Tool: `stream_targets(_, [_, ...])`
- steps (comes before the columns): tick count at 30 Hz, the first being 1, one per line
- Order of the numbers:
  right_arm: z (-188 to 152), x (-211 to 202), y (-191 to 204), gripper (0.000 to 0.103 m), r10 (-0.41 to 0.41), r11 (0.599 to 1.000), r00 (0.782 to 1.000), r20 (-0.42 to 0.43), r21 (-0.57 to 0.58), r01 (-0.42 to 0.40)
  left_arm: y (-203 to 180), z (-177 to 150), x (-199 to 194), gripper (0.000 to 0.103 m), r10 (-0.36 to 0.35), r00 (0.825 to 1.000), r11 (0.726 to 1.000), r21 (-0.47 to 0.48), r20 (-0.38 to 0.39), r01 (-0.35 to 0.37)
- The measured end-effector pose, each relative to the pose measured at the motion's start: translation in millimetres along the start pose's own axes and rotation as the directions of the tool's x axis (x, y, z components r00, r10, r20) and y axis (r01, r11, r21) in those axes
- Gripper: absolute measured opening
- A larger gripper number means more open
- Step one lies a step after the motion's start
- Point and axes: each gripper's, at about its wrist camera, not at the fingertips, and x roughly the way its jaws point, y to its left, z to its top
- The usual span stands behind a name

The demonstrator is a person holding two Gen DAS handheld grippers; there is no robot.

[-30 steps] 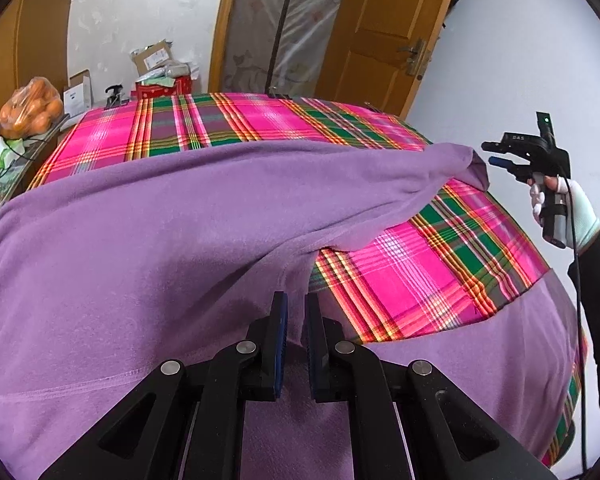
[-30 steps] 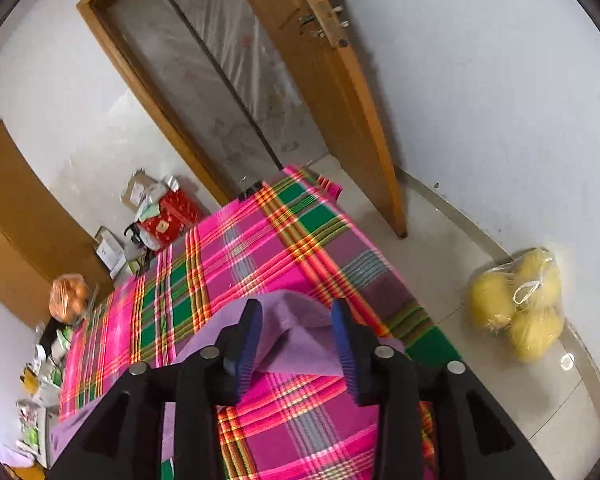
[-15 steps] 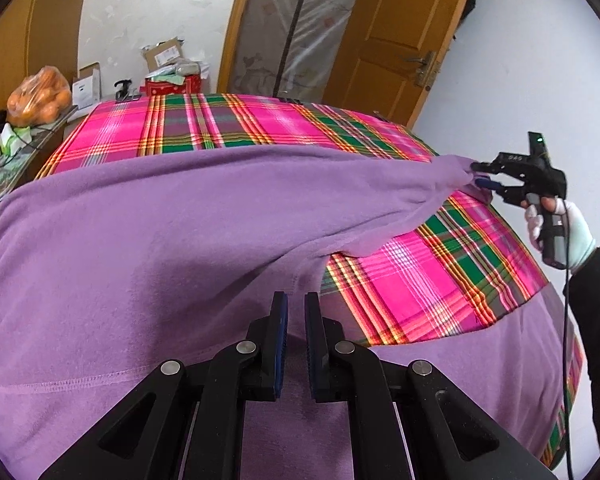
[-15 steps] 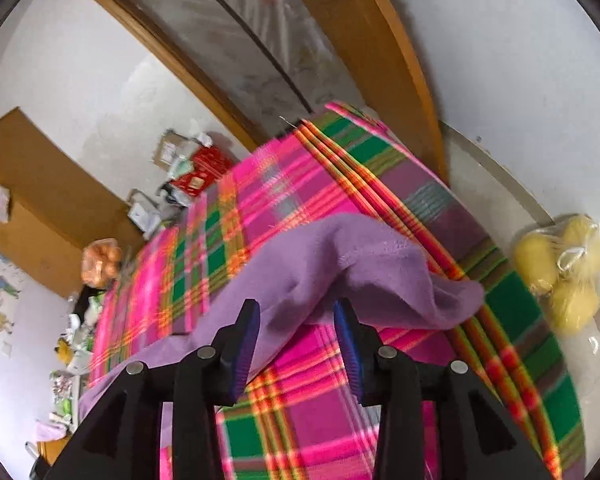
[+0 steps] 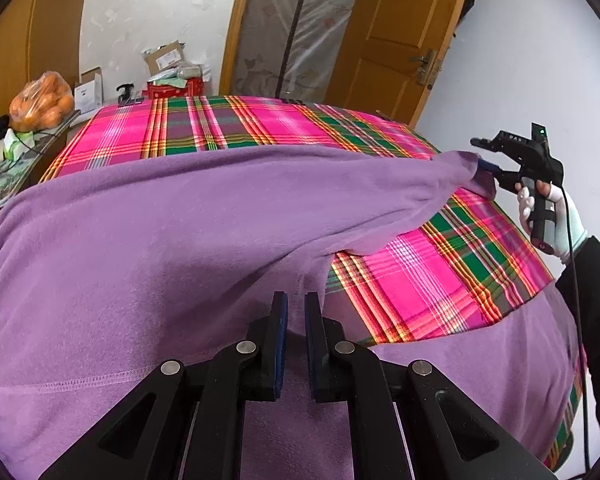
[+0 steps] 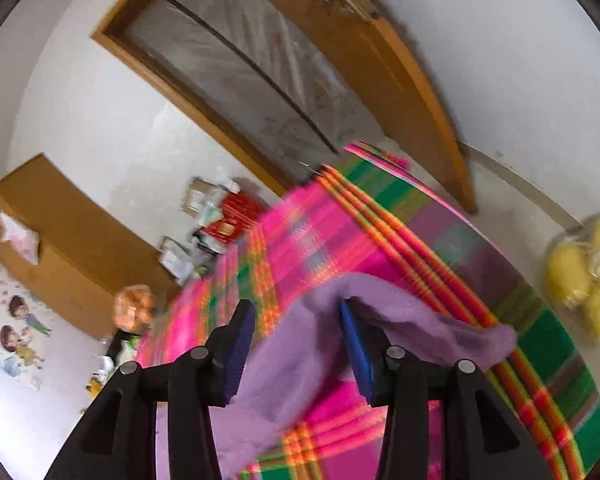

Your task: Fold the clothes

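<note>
Plaid cloth [image 5: 260,128] in pink and green is seen covering the table, with a wooden door [image 5: 396,36] and a bag of oranges [image 5: 42,98] behind it. A purple garment [image 5: 160,232] is spread across the near part of the table, one sleeve [image 5: 400,184] being drawn out towards the table's right edge. The left claw [image 5: 296,308] is pressed nearly together on a ridge of the fabric at the garment's middle, by which the body is judged to be pinned (the pads are parted only by the cloth). The right claw [image 6: 296,320] is opening around the sleeve end; fabric lies between its blue pads [image 6: 354,348], draped over one, but is not pinched. The step in hand appears to be the laying out of the sleeve before a fold. The next move would call for the sleeve to be taken up again and carried inward across the body. The right claw is held pointing forward and down in a gloved hand [image 5: 548,220], beyond the table's edge.
</note>
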Motion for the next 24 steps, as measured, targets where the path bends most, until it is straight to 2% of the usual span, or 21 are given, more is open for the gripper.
stream_targets(2, [-4,9,-9,0.045,-0.054,0.998,0.997,-0.062,0.021,0.055,0,0,0,0.009,0.0,1.0,1.0,0.002,0.0,0.0])
stream_targets(5, [-7,13,-16,0.044,-0.061,0.997,0.997,-0.049,0.04,0.063,-2,0,-1,0.009,-0.001,1.0,1.0,0.009,0.004,0.001])
stream_targets(7, [-5,12,-11,0.019,-0.098,0.995,0.995,-0.026,-0.004,0.097,-3,0,-1,0.009,0.008,1.0,1.0,0.018,0.006,-0.008])
stream_targets(8, [-5,10,-8,0.01,-0.098,0.995,0.995,-0.02,-0.019,0.097,-2,0,-1,0.009,0.01,1.0,1.0,0.017,0.006,-0.01])
stream_targets(13, [-4,-23,22,0.009,-0.081,0.991,0.996,0.026,-0.101,0.083,0,-1,-1,0.009,0.019,1.0,1.0,0.012,0.009,-0.019])
stream_targets(16, [-12,-50,39,0.009,-0.105,0.986,0.994,0.018,-0.128,0.106,-2,-1,-3,0.009,0.021,1.0,1.0,0.021,0.016,-0.021])
stream_targets(19, [-36,-62,34,0.009,-0.157,0.979,0.984,-0.081,-0.143,0.144,-2,-1,-5,0.009,0.021,1.0,1.0,0.021,0.019,-0.022])
stream_targets(22, [-70,-68,19,0.01,-0.19,0.973,0.959,-0.208,-0.167,0.157,-2,-1,-6,0.009,0.019,1.0,1.0,0.017,0.024,-0.019])
stream_targets(24, [-89,-69,9,0.018,-0.181,0.974,0.938,-0.295,-0.186,0.129,-2,-1,-7,0.009,0.016,0.999,1.0,0.016,0.027,-0.017])
